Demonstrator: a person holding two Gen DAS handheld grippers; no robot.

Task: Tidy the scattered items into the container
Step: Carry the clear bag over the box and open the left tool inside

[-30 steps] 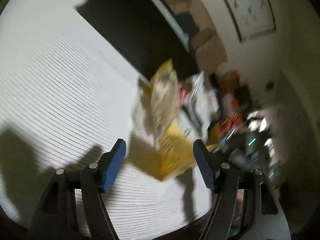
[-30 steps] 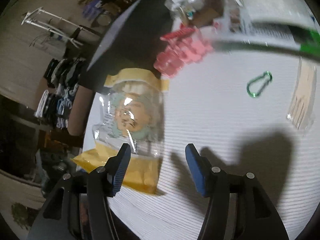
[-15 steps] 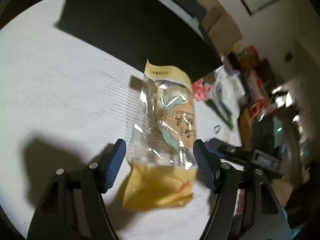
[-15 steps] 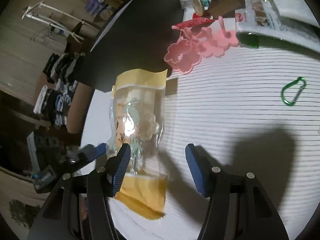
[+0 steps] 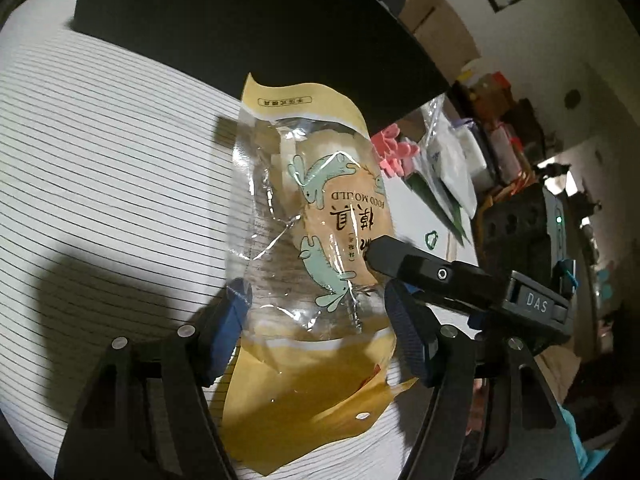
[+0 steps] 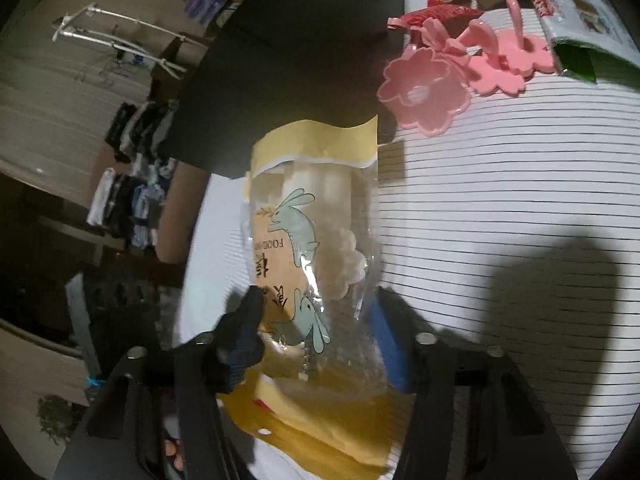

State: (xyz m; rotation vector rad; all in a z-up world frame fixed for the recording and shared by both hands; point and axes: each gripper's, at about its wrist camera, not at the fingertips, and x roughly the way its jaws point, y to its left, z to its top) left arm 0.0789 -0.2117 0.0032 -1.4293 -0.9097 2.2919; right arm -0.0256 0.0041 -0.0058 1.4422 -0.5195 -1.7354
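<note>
A clear and yellow food-mould packet (image 5: 316, 240) with green rabbits printed on it lies on the white striped table. It sits between the fingers of both grippers. My left gripper (image 5: 316, 320) is open around its lower part. My right gripper (image 6: 316, 332) is open around the same packet (image 6: 312, 248) from the other side, and its finger shows in the left wrist view (image 5: 404, 264) touching the packet's edge. The black container (image 5: 240, 24) stands just behind the packet and also shows in the right wrist view (image 6: 296, 52).
Pink flower-shaped moulds (image 6: 440, 80) lie to the right of the container, with a red packet (image 6: 448, 12) and a green and white bag (image 6: 588, 28) beyond. A green carabiner (image 5: 431, 239) lies further along the table. The table edge is close at my left.
Both grippers have closed in on the packet from opposite sides until it lies between both pairs of fingers. The packet now looms larger in both views.
</note>
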